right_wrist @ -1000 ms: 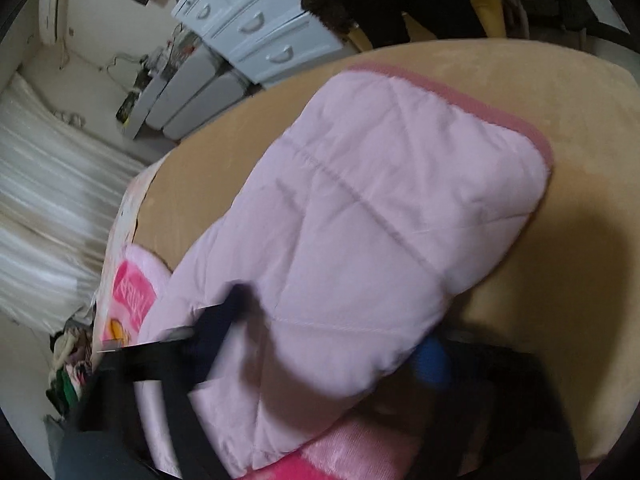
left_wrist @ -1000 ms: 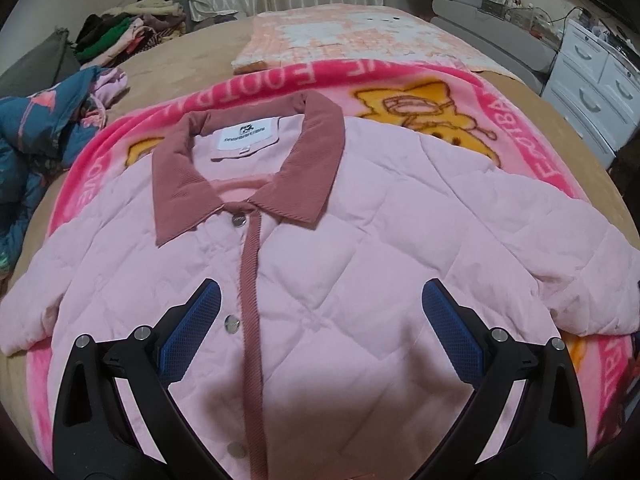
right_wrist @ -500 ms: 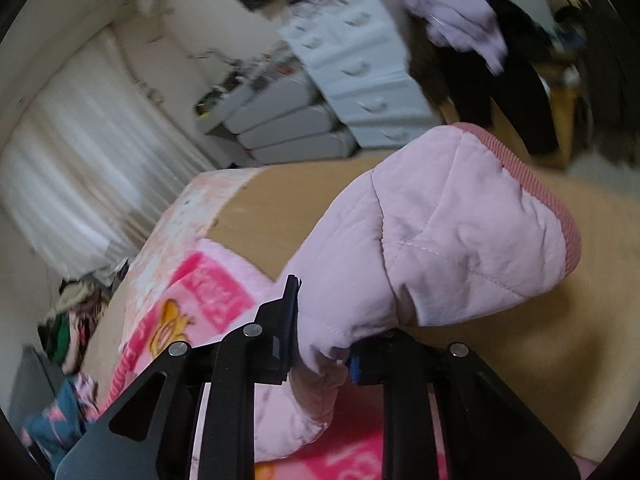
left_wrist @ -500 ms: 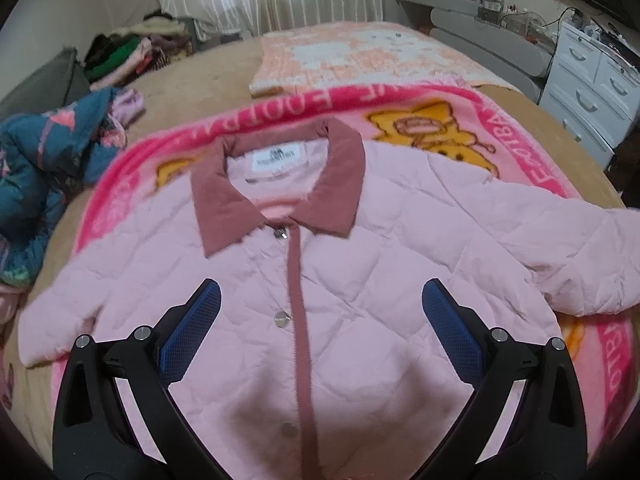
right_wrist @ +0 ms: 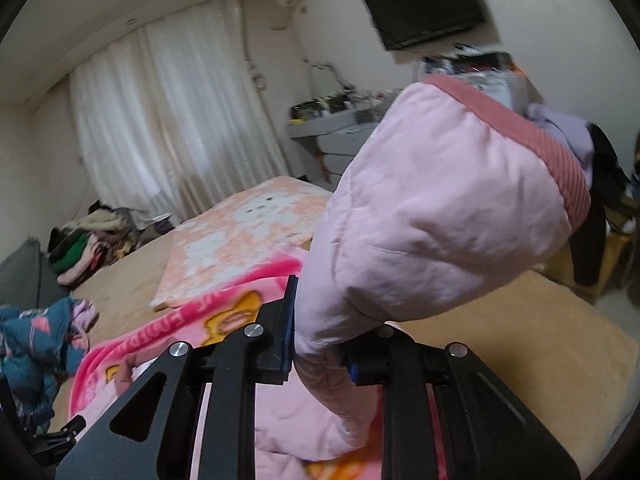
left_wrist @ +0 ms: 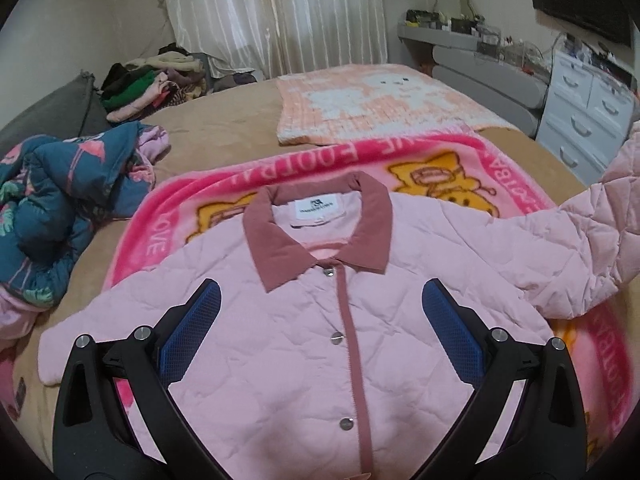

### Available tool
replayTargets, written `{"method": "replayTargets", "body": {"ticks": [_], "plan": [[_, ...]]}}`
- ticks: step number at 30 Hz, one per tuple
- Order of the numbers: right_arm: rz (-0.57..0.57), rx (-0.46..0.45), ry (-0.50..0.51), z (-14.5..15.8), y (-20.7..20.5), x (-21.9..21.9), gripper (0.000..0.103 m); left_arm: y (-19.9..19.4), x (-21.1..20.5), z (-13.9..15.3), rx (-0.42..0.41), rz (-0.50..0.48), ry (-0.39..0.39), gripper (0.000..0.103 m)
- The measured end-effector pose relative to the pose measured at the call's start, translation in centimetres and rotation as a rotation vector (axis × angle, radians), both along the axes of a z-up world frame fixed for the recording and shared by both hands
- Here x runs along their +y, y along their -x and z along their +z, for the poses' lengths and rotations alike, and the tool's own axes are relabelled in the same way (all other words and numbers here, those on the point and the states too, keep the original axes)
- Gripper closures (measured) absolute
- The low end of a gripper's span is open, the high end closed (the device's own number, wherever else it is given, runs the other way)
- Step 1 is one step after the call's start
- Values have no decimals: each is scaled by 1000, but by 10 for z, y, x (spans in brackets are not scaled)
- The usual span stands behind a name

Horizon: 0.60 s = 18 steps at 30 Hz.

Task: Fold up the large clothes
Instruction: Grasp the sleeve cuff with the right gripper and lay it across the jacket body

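Note:
A pink quilted jacket (left_wrist: 304, 352) with a dusty-rose collar lies face up, buttoned, on a pink cartoon blanket (left_wrist: 224, 184) on the bed. My left gripper (left_wrist: 320, 332) hovers open above the jacket's chest, nothing between its blue pads. The jacket's right sleeve (left_wrist: 592, 248) is lifted off the bed at the right edge of the left wrist view. My right gripper (right_wrist: 318, 340) is shut on that sleeve (right_wrist: 440, 216), which bulges up in front of the camera with its rose cuff at the top right.
A tan bed (left_wrist: 208, 132) carries a peach-and-white blanket (left_wrist: 372, 104) beyond the jacket, a crumpled teal floral garment (left_wrist: 60, 204) at the left, and a pile of clothes (left_wrist: 152, 84) near the curtains. White drawers (left_wrist: 588, 116) stand at the right.
My right gripper closed on the sleeve and raised it off the bed, rolling upright. My left gripper drew up and back, so more of the jacket shows.

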State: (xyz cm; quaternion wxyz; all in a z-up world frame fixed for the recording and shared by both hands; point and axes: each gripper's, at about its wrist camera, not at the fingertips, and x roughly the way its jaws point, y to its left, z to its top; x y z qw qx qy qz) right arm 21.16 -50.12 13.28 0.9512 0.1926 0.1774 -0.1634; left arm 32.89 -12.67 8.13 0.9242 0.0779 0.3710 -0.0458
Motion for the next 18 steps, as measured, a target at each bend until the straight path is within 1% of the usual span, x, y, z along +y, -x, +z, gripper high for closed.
{"method": "replayTargets", "body": {"ticks": [7, 10, 14, 18], "plan": [[108, -15, 46, 22, -22, 52, 84, 0, 43, 11, 26, 16, 99, 8], [162, -22, 70, 25, -30, 81, 84, 0, 63, 17, 48, 16, 167, 8], [247, -23, 92, 17, -39, 123, 84, -2, 93, 25, 48, 43, 242, 8], [319, -12, 114, 4, -54, 164, 84, -4, 120, 29, 30, 109, 272, 8]]}}
